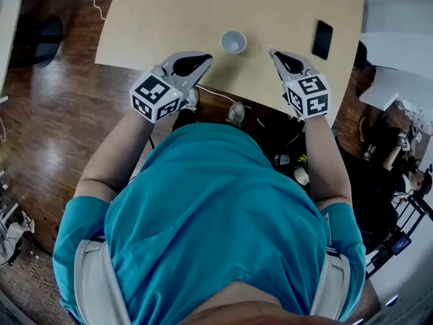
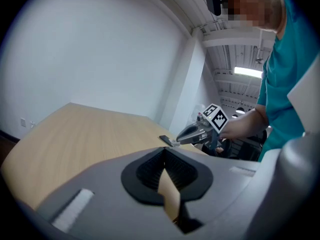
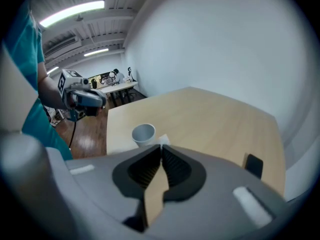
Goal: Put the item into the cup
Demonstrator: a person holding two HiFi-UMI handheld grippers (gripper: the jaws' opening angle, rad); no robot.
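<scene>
Cup [image 1: 233, 42] and item [image 3: 163, 139] are the smallest things on my screens, so I take the rest first. A dark wooden floor [image 1: 54, 127] spreads under everything, and on it stands the pale wooden table [image 1: 169, 19], which fills the top of the head view. Below the table edge I see the person [image 1: 210, 222] in a teal shirt, both forearms stretched forward.

My left gripper [image 1: 207, 58] is held over the near edge of the table, left of the cup. In its own view the jaws meet at the tips with nothing between them, so it is closed and empty. My right gripper [image 1: 272, 51] reaches in from the other side, and its tips point toward the cup from the right. Its jaws are pressed together, and a small white piece shows right at their tips: that is the item, pinched there. I cannot tell what kind of object it is. From the left gripper view the right gripper [image 2: 173, 142] appears to be held clear of the tabletop with the piece at its nose.

A black phone [image 1: 322, 39] lies flat on the table, near the right edge and well apart from the cup. The cup is white and stands upright, mouth up, between the two grippers and a little beyond their tips. In the right gripper view it sits just left of the jaw tips and the held item.
</scene>
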